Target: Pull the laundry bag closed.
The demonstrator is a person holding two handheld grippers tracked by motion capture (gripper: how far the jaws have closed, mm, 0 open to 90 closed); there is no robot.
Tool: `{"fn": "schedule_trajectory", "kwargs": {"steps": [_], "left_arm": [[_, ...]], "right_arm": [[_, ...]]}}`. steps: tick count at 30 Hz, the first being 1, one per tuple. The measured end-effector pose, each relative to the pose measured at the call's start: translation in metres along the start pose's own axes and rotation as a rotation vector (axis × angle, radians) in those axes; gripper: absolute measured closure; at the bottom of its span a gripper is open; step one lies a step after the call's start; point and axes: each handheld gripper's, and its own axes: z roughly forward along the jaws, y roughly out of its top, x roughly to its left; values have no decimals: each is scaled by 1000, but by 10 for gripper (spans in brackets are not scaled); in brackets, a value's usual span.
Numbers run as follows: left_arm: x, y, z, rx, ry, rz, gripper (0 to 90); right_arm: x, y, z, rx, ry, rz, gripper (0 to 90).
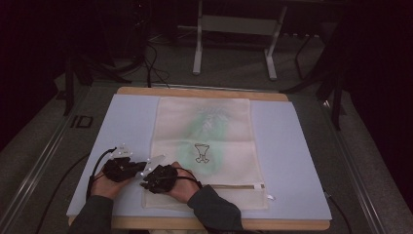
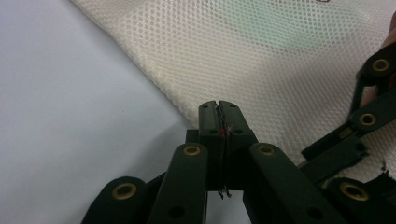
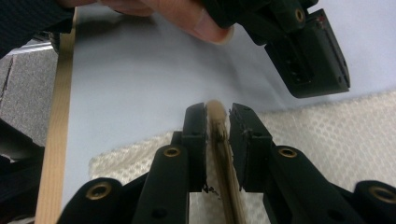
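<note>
The mesh bag (image 1: 204, 146) is cream, woven in a fine honeycomb of small holes, with a pale green blur showing through and a dark outlined emblem (image 1: 202, 153) beyond the jaws. A tan band (image 3: 223, 154) of its edge sits between the right gripper's (image 3: 217, 122) black jaws. The left gripper (image 2: 218, 119) is black too, with brass-coloured rivets. The surface (image 1: 292, 146) is pale lavender-blue, edged in light wood.

Mesh bag (image 2: 280, 60): cream woven cloth, fine perforated weave, matt, with a thicker folded cloth hem (image 3: 223, 154). Table mat (image 1: 292, 146): smooth, matt pale-blue sheet over a light wooden board (image 3: 58, 140). Left gripper (image 2: 218, 108) and right gripper (image 3: 217, 122): black matt plastic, brass-coloured metal rivets.
</note>
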Motion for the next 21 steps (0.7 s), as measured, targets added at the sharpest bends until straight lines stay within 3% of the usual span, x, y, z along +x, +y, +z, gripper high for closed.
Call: {"fn": "schedule_trajectory", "kwargs": {"steps": [11, 15, 21], "left_arm": [[1, 0, -1, -1, -3, 0, 889], [2, 0, -3, -9, 1, -5, 889], [3, 0, -5, -20, 6, -10, 889]], "right_arm": [[-4, 11, 16, 26, 15, 6, 734], [-4, 12, 23, 34, 15, 12, 799], [-3, 14, 23, 40, 4, 6, 809]]}}
